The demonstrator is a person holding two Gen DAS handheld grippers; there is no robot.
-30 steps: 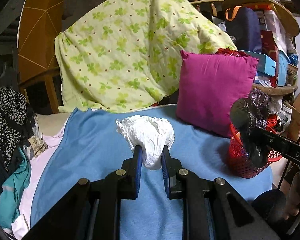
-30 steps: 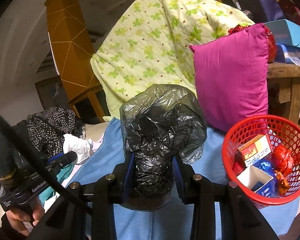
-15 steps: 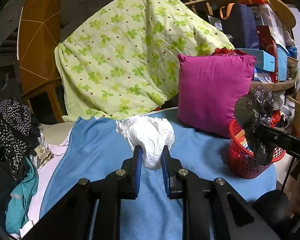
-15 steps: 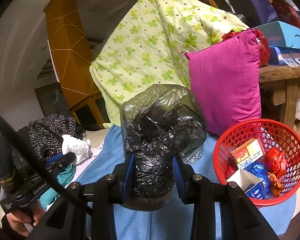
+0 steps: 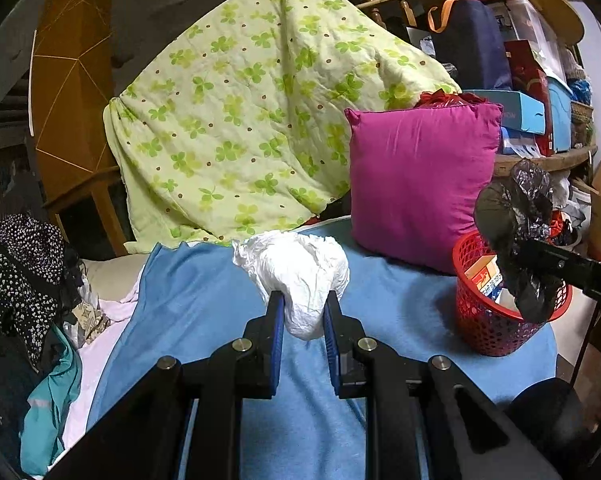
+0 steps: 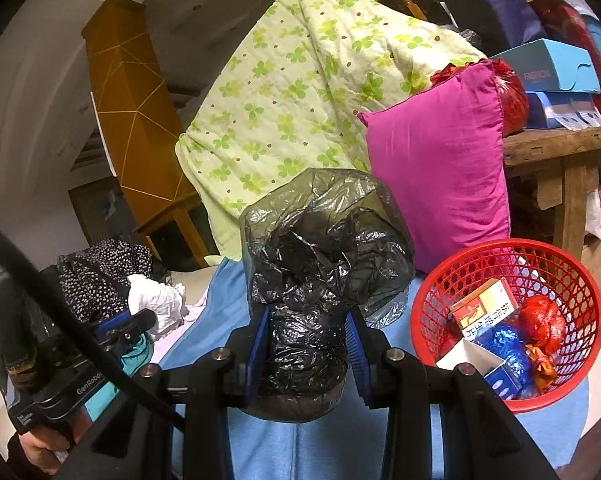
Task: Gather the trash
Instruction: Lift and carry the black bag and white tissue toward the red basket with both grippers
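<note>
My left gripper (image 5: pixel 303 312) is shut on a crumpled white wad of trash (image 5: pixel 300 276), held above the blue blanket (image 5: pixel 204 296). A bunched black plastic bag (image 6: pixel 320 272) sits clamped in my right gripper (image 6: pixel 306 340), just left of the red mesh basket (image 6: pixel 572 280). That basket holds a small printed box, a red wrapper and a blue wrapper. In the left wrist view the black bag (image 5: pixel 516 240) hangs over the basket's (image 5: pixel 488 332) near rim. The white wad (image 6: pixel 156 304) and left gripper (image 6: pixel 140 320) show at the left of the right wrist view.
A magenta cushion (image 5: pixel 420 184) leans behind the basket, with a green clover quilt (image 5: pixel 252 112) draped further back. Dark and teal clothes (image 5: pixel 24 280) pile at the blanket's left edge. A cluttered wooden shelf (image 6: pixel 560 136) stands to the right.
Both grippers have drifted a little with their loads; the basket and cushion sit slightly further left and lower in both views. Neither grip has changed.
</note>
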